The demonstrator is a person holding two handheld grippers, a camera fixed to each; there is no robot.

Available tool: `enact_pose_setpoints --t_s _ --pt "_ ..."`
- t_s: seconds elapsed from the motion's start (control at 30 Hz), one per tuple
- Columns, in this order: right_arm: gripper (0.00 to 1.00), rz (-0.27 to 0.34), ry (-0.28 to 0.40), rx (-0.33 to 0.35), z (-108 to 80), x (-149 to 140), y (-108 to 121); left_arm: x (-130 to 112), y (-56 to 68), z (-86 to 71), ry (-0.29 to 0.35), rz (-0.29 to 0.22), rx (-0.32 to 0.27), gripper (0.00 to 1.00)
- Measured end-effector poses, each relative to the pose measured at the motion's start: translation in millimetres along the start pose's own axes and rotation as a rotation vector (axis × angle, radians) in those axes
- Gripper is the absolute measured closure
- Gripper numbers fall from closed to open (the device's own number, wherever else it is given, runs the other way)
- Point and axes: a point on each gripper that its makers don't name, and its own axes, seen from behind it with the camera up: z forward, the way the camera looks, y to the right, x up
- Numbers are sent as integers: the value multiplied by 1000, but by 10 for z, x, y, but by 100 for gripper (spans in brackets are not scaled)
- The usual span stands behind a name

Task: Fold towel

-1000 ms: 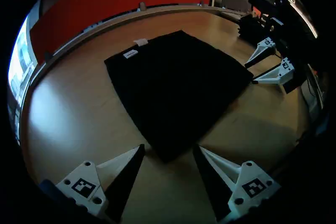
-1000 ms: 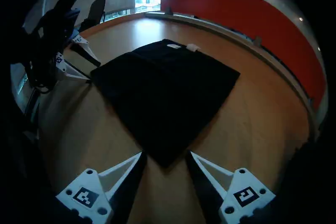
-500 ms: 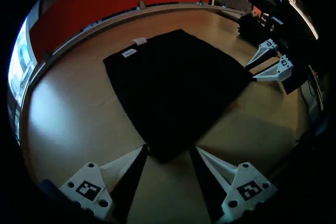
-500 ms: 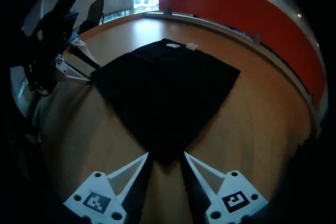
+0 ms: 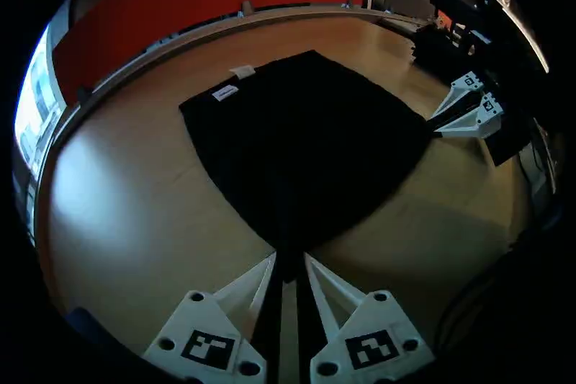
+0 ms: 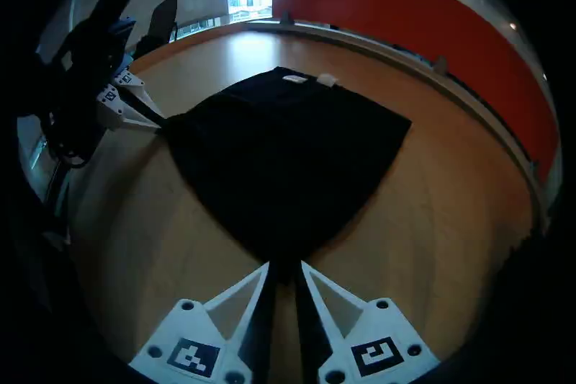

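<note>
1. The black towel [image 5: 309,132] lies spread flat on the wooden desk [image 5: 129,197]. It sits roughly in the middle of the desk, with bare wood all round it.
2. Two small white tags [image 5: 225,92] show at its far edge. The cloth is too dark for me to tell whether it is one layer or more.
3. The left tongs [image 5: 289,260] are drawn close together on a near corner of the towel, with the dark cloth running in between the fingers. I judge them clamped on it.
4. The right tongs [image 6: 286,265] stand the same way on the other near corner, pinched on the cloth. In the left gripper view they can be seen far off to the right, tips together at that corner.
5. As for progress, both corners look gripped, but no part of the towel is raised off the desk and no fold is turned over yet.
6. What is left, I reckon, is nearly all of it: lift the two corners, carry them to the far edge by the tags, lay them down and flatten.
</note>
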Motion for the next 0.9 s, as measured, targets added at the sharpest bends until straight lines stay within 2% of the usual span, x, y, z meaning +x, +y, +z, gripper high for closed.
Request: enact_pose_setpoints --t_s 0.37,0.5,0.9 --pt "87 23 43 -4 -96 145 11 62 -26 -81 0 -21 3 89" --pt "87 21 73 -5 -204 272 17 120 -34 -178 7 -32 12 89" --pt "87 41 149 -16 -587 608 23 305 42 -540 22 -63 3 90"
